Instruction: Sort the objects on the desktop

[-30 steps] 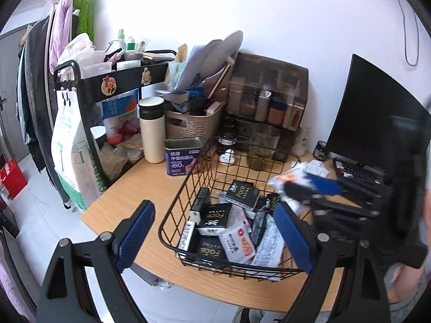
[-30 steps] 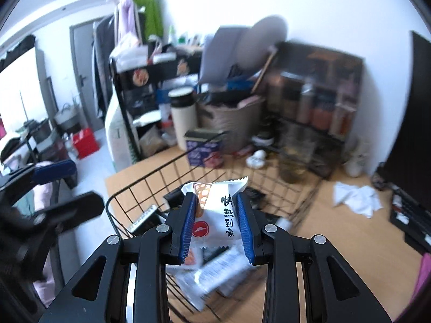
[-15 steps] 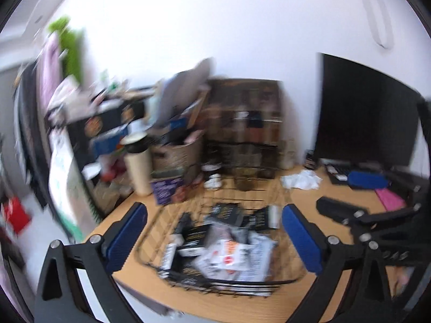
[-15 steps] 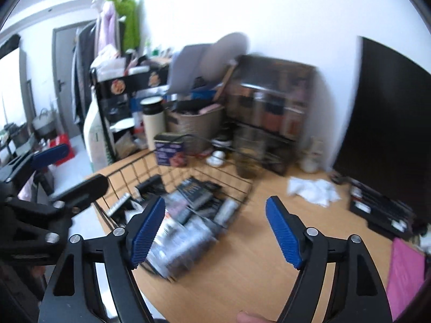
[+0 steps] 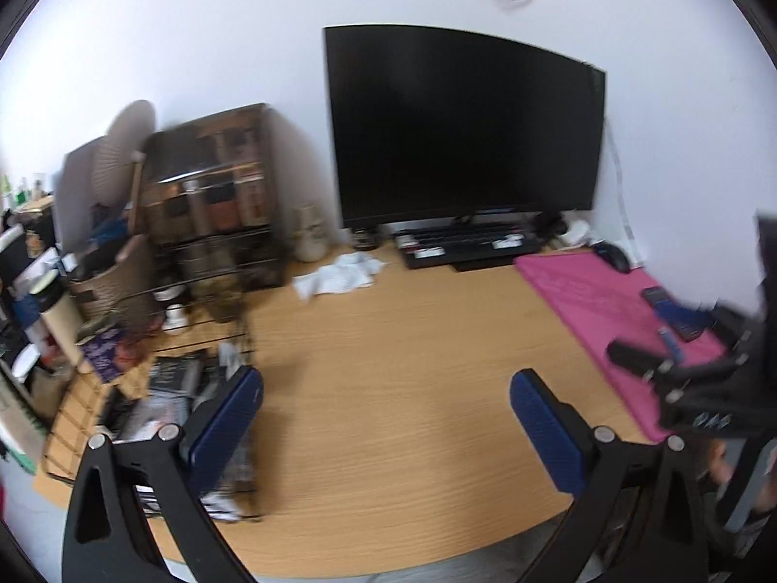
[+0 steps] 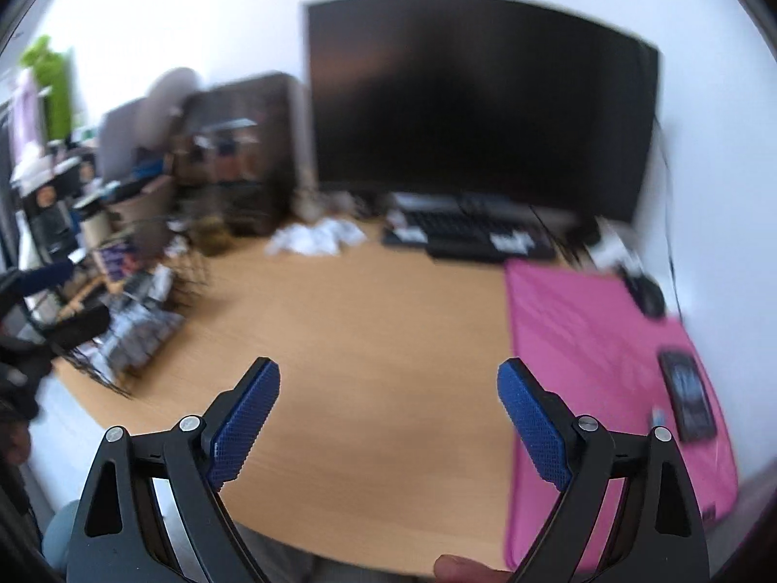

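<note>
Hovering over bare wood of the counter (image 6: 369, 340), the right gripper (image 6: 388, 418) has nothing between its jaws, which are opening; the left gripper (image 5: 386, 425) stands wide and empty too; the wire basket (image 5: 87, 418) of packets sits just left of the left gripper's near finger; a pink mat (image 6: 597, 354) lies to the right gripper's right, a dark flat object (image 6: 687, 393) resting on it; a monitor (image 5: 461, 126) stands ahead.
</note>
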### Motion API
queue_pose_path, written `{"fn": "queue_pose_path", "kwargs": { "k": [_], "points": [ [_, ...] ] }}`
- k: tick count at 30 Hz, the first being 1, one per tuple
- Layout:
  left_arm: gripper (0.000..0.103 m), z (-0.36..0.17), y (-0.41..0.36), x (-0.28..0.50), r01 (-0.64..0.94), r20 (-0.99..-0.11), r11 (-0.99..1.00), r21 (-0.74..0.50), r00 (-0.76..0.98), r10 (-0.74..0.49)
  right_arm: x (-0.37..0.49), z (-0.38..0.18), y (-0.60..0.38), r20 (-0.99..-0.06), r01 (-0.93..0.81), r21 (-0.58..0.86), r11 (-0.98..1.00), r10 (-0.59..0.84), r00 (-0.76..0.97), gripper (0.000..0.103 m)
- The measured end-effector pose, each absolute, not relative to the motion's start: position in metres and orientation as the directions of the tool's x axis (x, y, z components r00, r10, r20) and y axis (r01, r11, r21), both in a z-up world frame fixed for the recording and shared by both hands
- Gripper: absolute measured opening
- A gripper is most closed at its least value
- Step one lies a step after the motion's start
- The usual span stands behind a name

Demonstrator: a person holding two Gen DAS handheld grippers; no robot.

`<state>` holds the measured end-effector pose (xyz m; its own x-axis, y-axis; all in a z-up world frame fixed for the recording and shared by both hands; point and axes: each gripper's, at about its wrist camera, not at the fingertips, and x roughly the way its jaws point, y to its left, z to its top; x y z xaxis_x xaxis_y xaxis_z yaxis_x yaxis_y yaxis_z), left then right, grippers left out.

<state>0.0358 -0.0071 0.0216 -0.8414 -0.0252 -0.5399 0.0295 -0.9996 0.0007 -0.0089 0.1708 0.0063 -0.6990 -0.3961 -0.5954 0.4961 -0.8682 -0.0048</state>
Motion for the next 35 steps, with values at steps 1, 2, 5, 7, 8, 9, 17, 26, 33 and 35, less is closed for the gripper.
{"fn": "queue_pose_path", "kwargs": {
  "k": [1, 2, 5, 7, 8, 9, 17, 26, 33, 35],
  "points": [
    [0.102, 0.018, -0.004, 0.034, 0.020, -0.552, -1.000, -0.012, -0.834, -0.010, -0.013, 0.003, 0.176, -0.605, 0.500, -0.004, -0.866, -0.396, -0.691, 0.092],
    [0.102, 0.014, -0.003, 0.032, 0.014, -0.563, -1.000, -0.016, -0.826, -0.002, -0.016, 0.003, 0.179, -0.603, 0.500, -0.005, -0.866, -0.396, -0.692, 0.092],
    [0.102, 0.006, 0.000, 0.031, 0.015, -0.580, -1.000, -0.004, -0.815, -0.010, -0.025, 0.005, 0.187, -0.593, 0.484, 0.021, -0.875, -0.400, -0.698, 0.092],
    [0.102, 0.003, -0.001, 0.031, 0.024, -0.586, -1.000, -0.008, -0.810, -0.015, -0.028, 0.004, 0.187, -0.588, 0.481, 0.022, -0.876, -0.400, -0.702, 0.092],
    [0.102, 0.002, -0.002, 0.031, 0.024, -0.588, -1.000, -0.012, -0.809, -0.012, -0.027, 0.003, 0.186, -0.592, 0.483, 0.018, -0.875, -0.399, -0.701, 0.092],
    [0.102, 0.001, -0.002, 0.032, 0.026, -0.589, -1.000, -0.015, -0.808, -0.012, -0.028, 0.002, 0.185, -0.596, 0.487, 0.016, -0.873, -0.399, -0.696, 0.092],
    [0.102, -0.004, -0.006, 0.028, 0.023, -0.603, -1.000, -0.009, -0.798, -0.013, -0.020, 0.001, 0.175, -0.595, 0.499, 0.010, -0.867, -0.406, -0.694, 0.092],
    [0.102, -0.004, -0.005, 0.028, 0.027, -0.604, -1.000, -0.002, -0.796, -0.020, -0.021, -0.002, 0.175, -0.600, 0.500, 0.011, -0.866, -0.406, -0.690, 0.092],
    [0.102, -0.004, -0.006, 0.028, 0.025, -0.610, -1.000, -0.001, -0.792, -0.019, -0.022, 0.000, 0.178, -0.596, 0.495, 0.013, -0.869, -0.404, -0.693, 0.092],
    [0.102, -0.004, -0.006, 0.028, 0.030, -0.612, -1.000, 0.003, -0.790, -0.025, -0.021, 0.000, 0.177, -0.597, 0.498, 0.010, -0.867, -0.404, -0.693, 0.092]
  ]
}}
